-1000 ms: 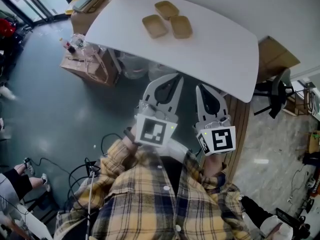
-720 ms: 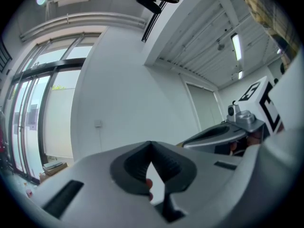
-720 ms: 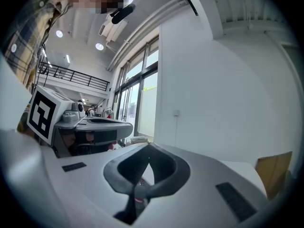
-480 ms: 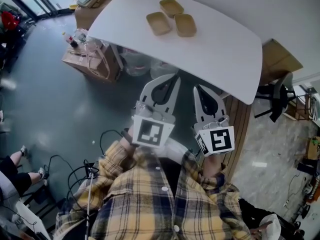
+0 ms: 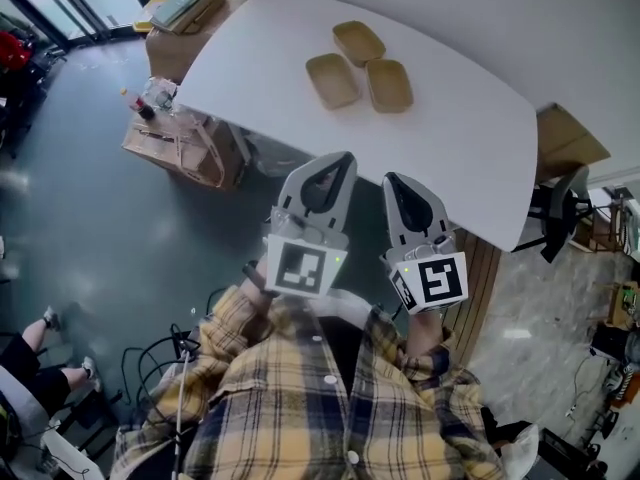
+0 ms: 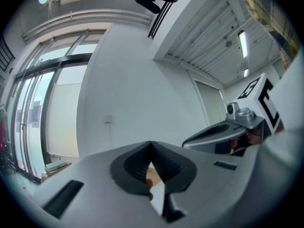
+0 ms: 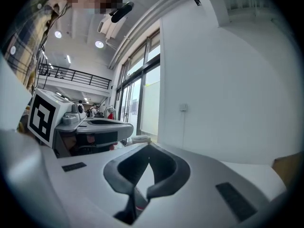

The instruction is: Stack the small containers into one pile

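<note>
Bright, even daylight is coming through the tall windows (image 6: 42,122), which are washing out to white. Ceiling strip lights (image 6: 242,43) are adding to it, so the white desk (image 5: 470,138) is showing only faint shadows. Both gripper views are bending hard toward dark round edges, and the left tool (image 6: 152,146) and right tool (image 7: 148,148) are looking soft close up.
</note>
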The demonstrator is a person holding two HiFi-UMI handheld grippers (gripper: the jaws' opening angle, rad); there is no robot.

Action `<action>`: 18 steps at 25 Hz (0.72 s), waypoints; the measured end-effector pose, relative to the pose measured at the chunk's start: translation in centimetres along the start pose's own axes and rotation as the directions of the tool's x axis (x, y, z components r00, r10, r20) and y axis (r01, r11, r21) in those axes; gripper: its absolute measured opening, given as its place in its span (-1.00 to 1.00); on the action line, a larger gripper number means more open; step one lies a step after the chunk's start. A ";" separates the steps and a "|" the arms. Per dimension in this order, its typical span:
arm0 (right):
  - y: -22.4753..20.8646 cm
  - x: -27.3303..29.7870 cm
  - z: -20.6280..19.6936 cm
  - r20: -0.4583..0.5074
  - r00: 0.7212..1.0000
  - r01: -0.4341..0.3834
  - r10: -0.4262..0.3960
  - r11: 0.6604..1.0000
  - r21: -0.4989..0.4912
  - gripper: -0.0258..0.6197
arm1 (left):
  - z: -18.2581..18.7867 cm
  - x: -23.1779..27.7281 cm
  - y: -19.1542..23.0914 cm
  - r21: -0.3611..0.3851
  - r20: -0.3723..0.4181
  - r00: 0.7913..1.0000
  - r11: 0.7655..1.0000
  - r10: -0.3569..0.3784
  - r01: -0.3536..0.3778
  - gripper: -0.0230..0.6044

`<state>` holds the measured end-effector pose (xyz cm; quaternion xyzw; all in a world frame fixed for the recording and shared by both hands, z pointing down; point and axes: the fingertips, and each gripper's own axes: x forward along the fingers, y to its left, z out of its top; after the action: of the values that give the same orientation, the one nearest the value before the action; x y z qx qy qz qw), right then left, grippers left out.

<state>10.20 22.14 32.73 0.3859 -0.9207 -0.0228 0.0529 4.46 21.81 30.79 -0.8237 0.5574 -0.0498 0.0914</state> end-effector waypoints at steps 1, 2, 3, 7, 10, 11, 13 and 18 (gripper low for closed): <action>-0.3 1.6 0.1 -0.002 1.000 0.004 -0.004 1.000 0.002 -0.87 | -0.3 0.9 1.3 0.002 -0.004 1.000 1.000 -0.005 0.005 -0.87; -0.5 3.2 0.3 -0.003 1.000 0.009 -0.009 1.000 0.005 -0.87 | -0.6 1.9 2.7 0.007 -0.006 1.000 1.000 -0.013 0.013 -0.87; -0.8 4.7 0.4 -0.003 1.000 0.015 -0.015 1.000 0.007 -0.87 | -0.9 2.8 4.0 0.012 -0.005 1.000 1.000 -0.022 0.022 -0.87; -1.8 10.3 1.1 -0.007 0.999 0.047 -0.047 0.999 0.009 -0.87 | -1.4 6.4 8.7 0.013 0.009 0.998 0.998 -0.061 0.061 -0.87; -2.9 13.2 1.1 -0.022 0.997 0.076 -0.076 0.997 0.017 -0.87 | -1.8 8.7 10.8 0.015 0.014 0.995 0.995 -0.096 0.095 -0.87; -3.3 14.0 1.0 -0.027 0.996 0.087 -0.087 0.996 0.023 -0.87 | -1.9 9.4 11.4 0.012 0.015 0.994 0.994 -0.106 0.106 -0.87; -3.9 15.3 0.9 -0.038 0.993 0.111 -0.110 0.993 0.034 -0.87 | -2.2 10.6 12.4 0.005 0.015 0.992 0.992 -0.128 0.128 -0.87; -4.5 16.9 0.0 -0.076 0.985 0.161 -0.155 0.984 0.076 -0.87 | -3.6 12.2 13.4 -0.013 -0.006 0.983 0.983 -0.181 0.181 -0.87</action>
<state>1.62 6.94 33.69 0.4601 -0.8850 0.0242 0.0671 -3.83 5.30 31.27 -0.8714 0.4808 -0.0574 0.0792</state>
